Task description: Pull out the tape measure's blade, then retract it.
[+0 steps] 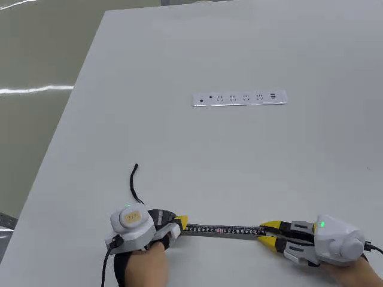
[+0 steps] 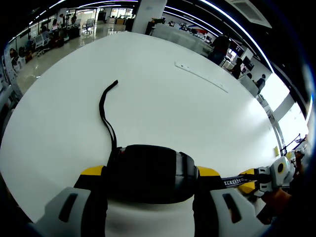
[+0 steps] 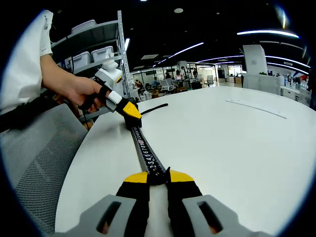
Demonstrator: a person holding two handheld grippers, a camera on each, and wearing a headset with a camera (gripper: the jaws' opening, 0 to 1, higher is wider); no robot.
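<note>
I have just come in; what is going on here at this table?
A person holds a gripper in each hand at a white table. The left claw is shut on the black tape measure; the right claw pinches the end of its blade. The blade is drawn out and spans the gap between them. A black strap trails from the tape measure, and a power strip lies farther back.

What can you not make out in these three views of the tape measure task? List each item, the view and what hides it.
1. Head view: the tape measure case is mostly covered by the left tool.
2. Right gripper view: the tip of the blade is pinched out of sight inside the right tool.
3. Head view: the blade's numerals are too small to read.
4. Head view: markings on the power strip are too small.
</note>
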